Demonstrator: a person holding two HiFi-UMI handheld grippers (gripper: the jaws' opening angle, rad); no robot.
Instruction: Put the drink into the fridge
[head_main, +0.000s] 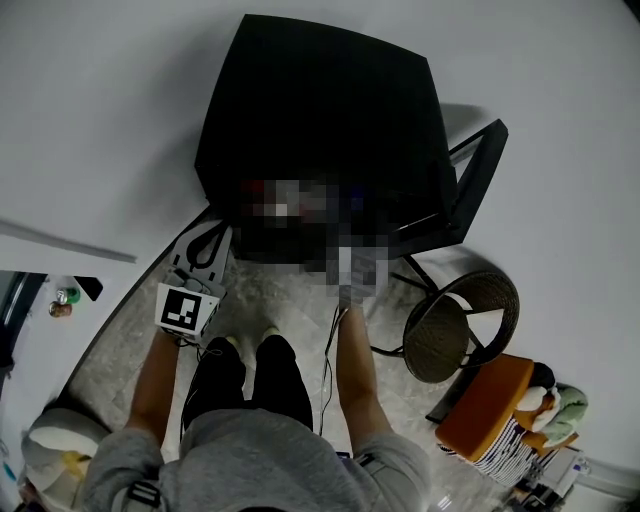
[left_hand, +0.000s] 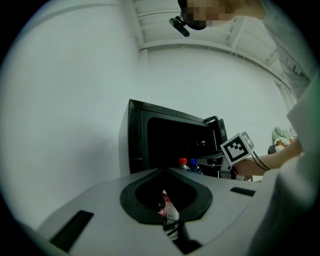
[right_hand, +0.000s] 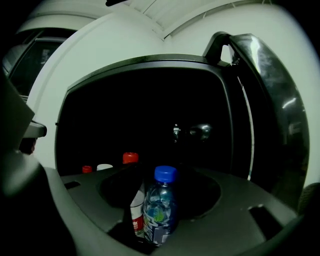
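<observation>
The black fridge (head_main: 320, 110) stands open, its door (head_main: 478, 180) swung to the right. In the right gripper view a clear blue-capped drink bottle (right_hand: 159, 205) stands upright at the fridge's (right_hand: 150, 62) front between the parted jaws of my right gripper (right_hand: 156, 235), which is open. Behind it are a red-capped bottle (right_hand: 131, 158) and two smaller caps. A mosaic patch hides that gripper in the head view. My left gripper (head_main: 205, 245) hovers left of the fridge, jaws (left_hand: 172, 227) drawn to a thin slit with nothing held. It sees the red cap (left_hand: 183, 162) and blue cap (left_hand: 194, 164).
A round wicker stool (head_main: 455, 330) stands right of the fridge door, with an orange cushion (head_main: 485, 400) and folded cloths beside it. A white bucket (head_main: 60, 440) sits at the lower left. The person's legs (head_main: 250, 370) are in front of the fridge.
</observation>
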